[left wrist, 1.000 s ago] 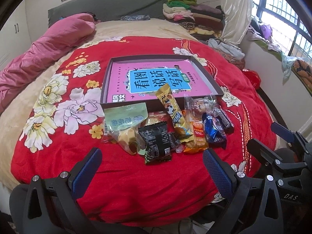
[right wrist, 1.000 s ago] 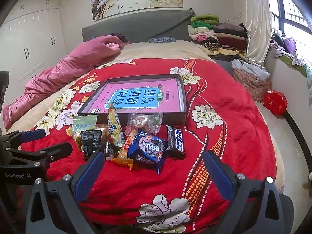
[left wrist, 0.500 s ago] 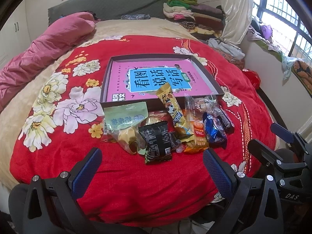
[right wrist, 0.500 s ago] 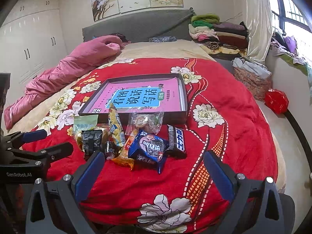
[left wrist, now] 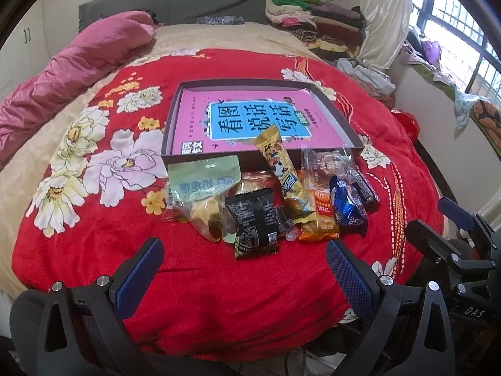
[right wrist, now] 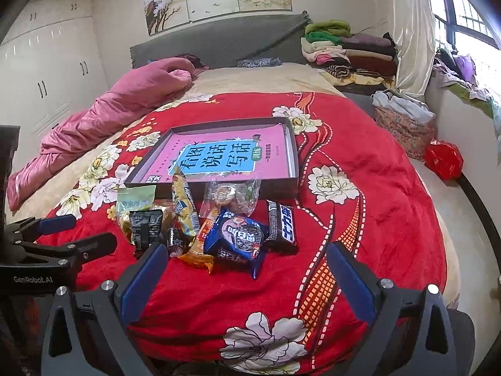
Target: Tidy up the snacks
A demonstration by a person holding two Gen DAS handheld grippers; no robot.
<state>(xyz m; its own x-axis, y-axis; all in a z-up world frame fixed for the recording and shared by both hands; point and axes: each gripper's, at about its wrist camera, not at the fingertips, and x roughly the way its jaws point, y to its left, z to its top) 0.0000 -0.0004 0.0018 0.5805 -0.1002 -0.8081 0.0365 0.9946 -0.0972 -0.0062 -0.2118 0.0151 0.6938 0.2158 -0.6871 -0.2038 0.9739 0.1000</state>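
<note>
Several snack packets lie in a heap on the red floral blanket (left wrist: 94, 244), just in front of a shallow dark tray (left wrist: 350, 131) holding a pink book. Among them are a green bag (left wrist: 200, 181), a black packet (left wrist: 253, 219), a yellow bar (left wrist: 281, 172), a blue packet (right wrist: 238, 238) and a dark chocolate bar (right wrist: 281, 222). My left gripper (left wrist: 244, 257) is open and empty, just short of the black packet. My right gripper (right wrist: 244, 263) is open and empty, near the blue packet. The right gripper also shows in the left wrist view (left wrist: 438, 222).
A pink quilt (right wrist: 125, 103) lies along the bed's left side. Folded clothes (right wrist: 341, 50) are stacked at the headboard. A red bag (right wrist: 444, 156) sits on the floor at the right, by the window wall. The tray (right wrist: 291, 156) rests mid-bed.
Both grippers have crept slightly forward toward the snack heap. Both stay open and nothing has been picked up.
</note>
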